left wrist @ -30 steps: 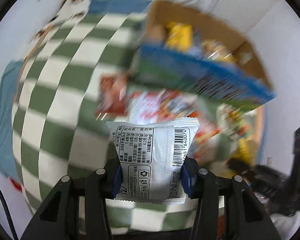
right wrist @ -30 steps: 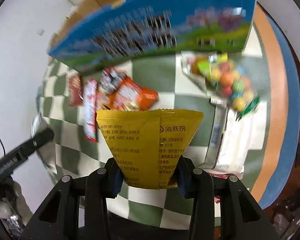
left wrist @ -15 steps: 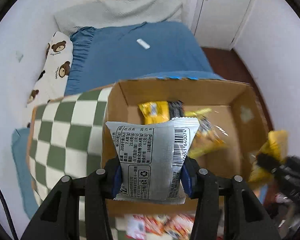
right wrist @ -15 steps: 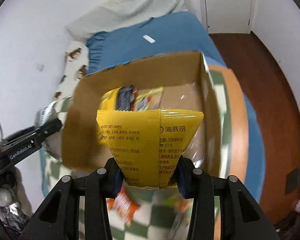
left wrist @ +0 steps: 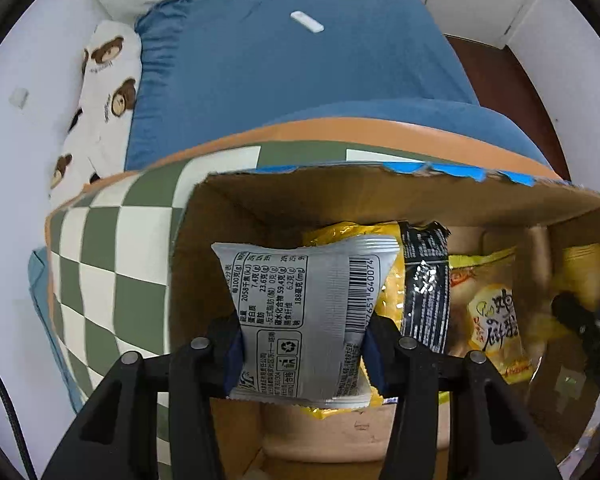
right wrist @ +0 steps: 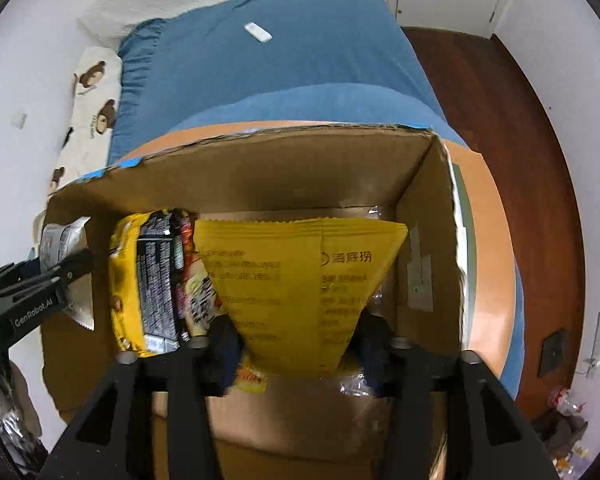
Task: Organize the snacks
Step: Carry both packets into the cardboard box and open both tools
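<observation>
My left gripper (left wrist: pixel 302 350) is shut on a silver snack packet (left wrist: pixel 304 312) and holds it inside the open cardboard box (left wrist: pixel 340 196), at its left side. My right gripper (right wrist: pixel 296 344) is shut on a yellow snack bag (right wrist: pixel 300 284) and holds it inside the same box (right wrist: pixel 284 164), toward its right side. Yellow and black snack packs (right wrist: pixel 148 284) lie in the box between the two grippers; they also show in the left wrist view (left wrist: pixel 426 292). The left gripper with its silver packet (right wrist: pixel 60 248) shows at the left edge of the right wrist view.
The box stands on a green-and-white checkered cloth (left wrist: pixel 112 256) with an orange border. Behind it lies a blue bed (left wrist: pixel 284 80) with a bear-print pillow (left wrist: pixel 104 80) and a small white object (left wrist: pixel 307 22). Dark wood floor (right wrist: pixel 520 140) is to the right.
Both grippers have moved forward and down into the box with their packets still held. The box now fills the lower half of both views.
</observation>
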Motion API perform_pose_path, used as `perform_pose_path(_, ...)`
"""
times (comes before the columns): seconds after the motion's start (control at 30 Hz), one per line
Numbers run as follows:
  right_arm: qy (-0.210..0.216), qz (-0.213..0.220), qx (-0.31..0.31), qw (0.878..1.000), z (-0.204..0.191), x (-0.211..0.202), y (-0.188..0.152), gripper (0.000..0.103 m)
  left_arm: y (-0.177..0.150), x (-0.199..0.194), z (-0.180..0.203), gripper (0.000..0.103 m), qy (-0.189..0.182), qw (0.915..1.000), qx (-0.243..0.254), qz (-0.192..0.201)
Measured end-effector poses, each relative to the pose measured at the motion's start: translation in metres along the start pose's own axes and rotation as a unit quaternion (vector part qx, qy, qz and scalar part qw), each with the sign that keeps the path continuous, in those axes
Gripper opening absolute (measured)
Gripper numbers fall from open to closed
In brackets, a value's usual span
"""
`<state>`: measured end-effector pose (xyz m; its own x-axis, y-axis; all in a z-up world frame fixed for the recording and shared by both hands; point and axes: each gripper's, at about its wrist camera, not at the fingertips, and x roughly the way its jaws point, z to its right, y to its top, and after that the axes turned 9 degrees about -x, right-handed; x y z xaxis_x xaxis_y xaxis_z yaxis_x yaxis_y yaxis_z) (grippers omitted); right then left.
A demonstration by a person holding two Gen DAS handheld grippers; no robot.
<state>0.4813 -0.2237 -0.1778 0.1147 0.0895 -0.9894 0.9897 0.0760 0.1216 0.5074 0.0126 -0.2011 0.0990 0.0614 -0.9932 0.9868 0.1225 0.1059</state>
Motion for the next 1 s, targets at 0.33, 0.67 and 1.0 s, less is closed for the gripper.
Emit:
perform_pose_path(0.33,0.013,-0.008,-0.001,1.000,-0.010,0.012,0.004,0.095,0.000,-0.006,-0.004,0.097,-0.021,0.9995,-0.021,0.007)
perform_pose_path(0.67,0.015,0.010,-0.005,1.000,-0.017,0.005,-0.024,0.095,-0.040,-0.020,-0.009,0.097,-0.043,0.9982,-0.031,0.026)
perform_pose_path(1.0,-0.003,0.057,-0.031,0.998,-0.034,-0.024,-0.069,0.095,-0.100,-0.062,-0.013,0.097,-0.060,0.9940,-0.021,0.090)
